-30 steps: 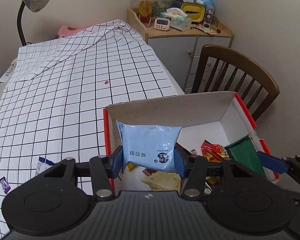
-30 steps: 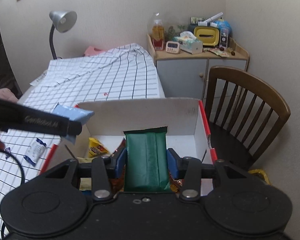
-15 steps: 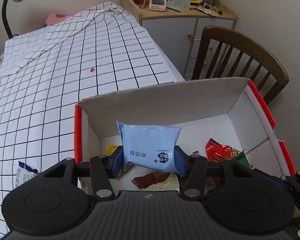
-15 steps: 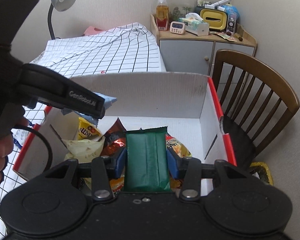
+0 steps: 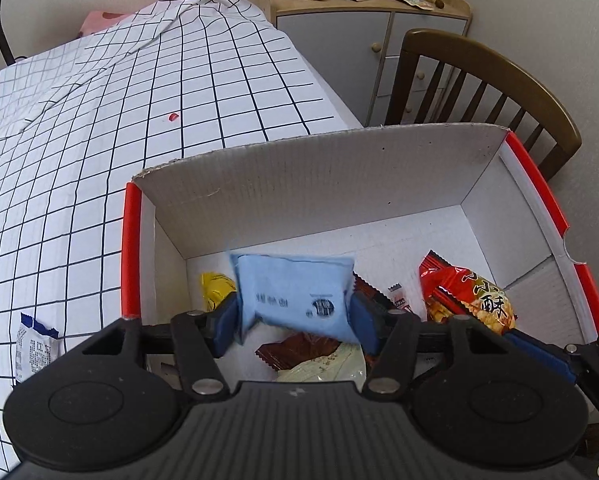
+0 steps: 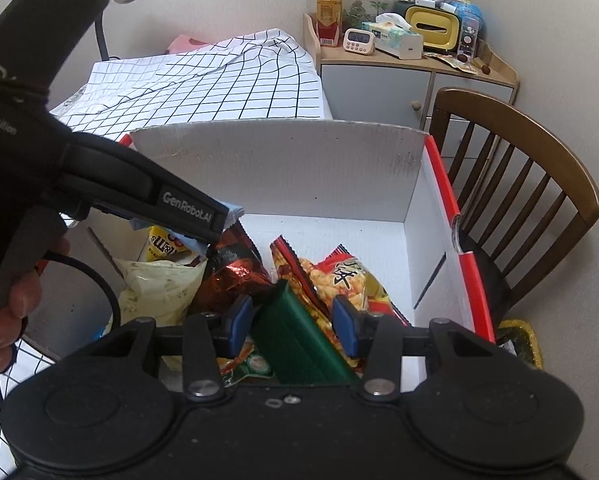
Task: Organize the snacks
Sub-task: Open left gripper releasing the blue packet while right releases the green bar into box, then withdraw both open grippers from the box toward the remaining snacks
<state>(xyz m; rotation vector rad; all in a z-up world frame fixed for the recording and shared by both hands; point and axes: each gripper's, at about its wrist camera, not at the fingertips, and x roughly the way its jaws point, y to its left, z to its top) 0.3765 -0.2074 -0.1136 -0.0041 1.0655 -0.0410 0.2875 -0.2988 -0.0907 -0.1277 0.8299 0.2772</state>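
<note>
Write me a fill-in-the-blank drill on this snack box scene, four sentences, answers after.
1. The packet between the pads of the left hand-held gripper is light ____.
2. The green packet between the pads of the right hand-held gripper lies tilted inside the ____.
3. The chair beside the box is made of ____.
4. The tablecloth carries a black ____ pattern.

Missing words: blue; box; wood; grid
</note>
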